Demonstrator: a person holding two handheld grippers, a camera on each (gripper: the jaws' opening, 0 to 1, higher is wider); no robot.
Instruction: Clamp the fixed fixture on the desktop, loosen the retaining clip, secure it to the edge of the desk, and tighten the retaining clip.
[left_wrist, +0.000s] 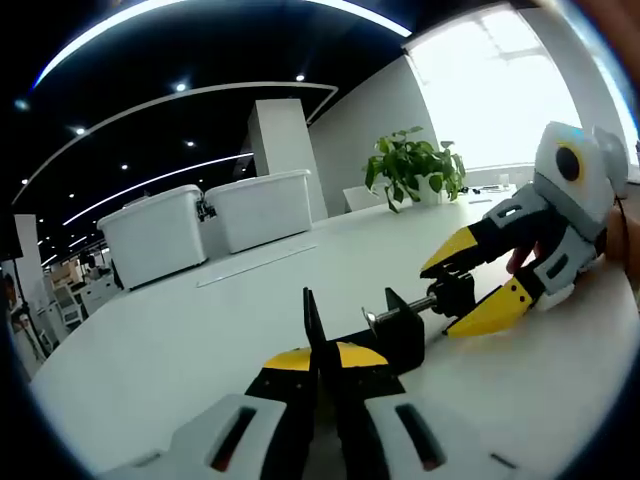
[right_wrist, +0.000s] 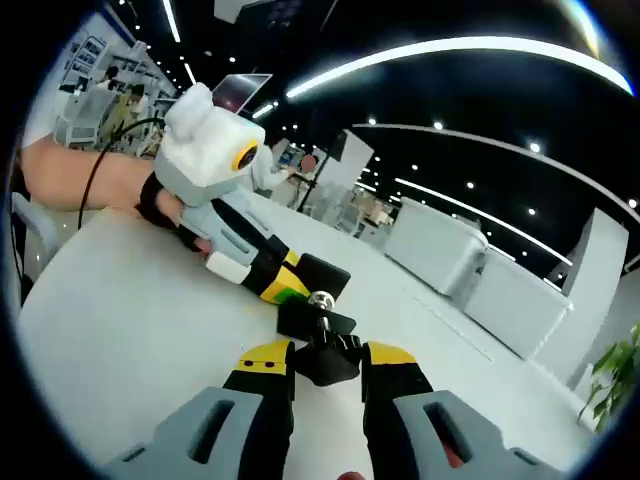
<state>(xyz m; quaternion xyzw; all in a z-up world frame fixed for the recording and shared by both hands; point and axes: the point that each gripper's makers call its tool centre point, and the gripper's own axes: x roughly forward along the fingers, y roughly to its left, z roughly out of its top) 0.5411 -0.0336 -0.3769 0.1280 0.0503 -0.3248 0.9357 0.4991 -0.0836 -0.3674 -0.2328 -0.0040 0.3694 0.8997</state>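
Left tool (left_wrist: 322, 362) grips the clamp (left_wrist: 385, 335) body on the desk (left_wrist: 200, 340); right tool (right_wrist: 327, 362) pinches its screw knob (right_wrist: 328, 360), apparently loosening. Next: turn further.

Right claw (right_wrist: 326, 362) closed on the knob end of a black clamp fixture (right_wrist: 318, 335) resting on the white counter (right_wrist: 120, 310). Left claw (right_wrist: 290, 282) gripping the fixture's far end from the left. White storage bins (right_wrist: 480, 265) well behind on the counter.
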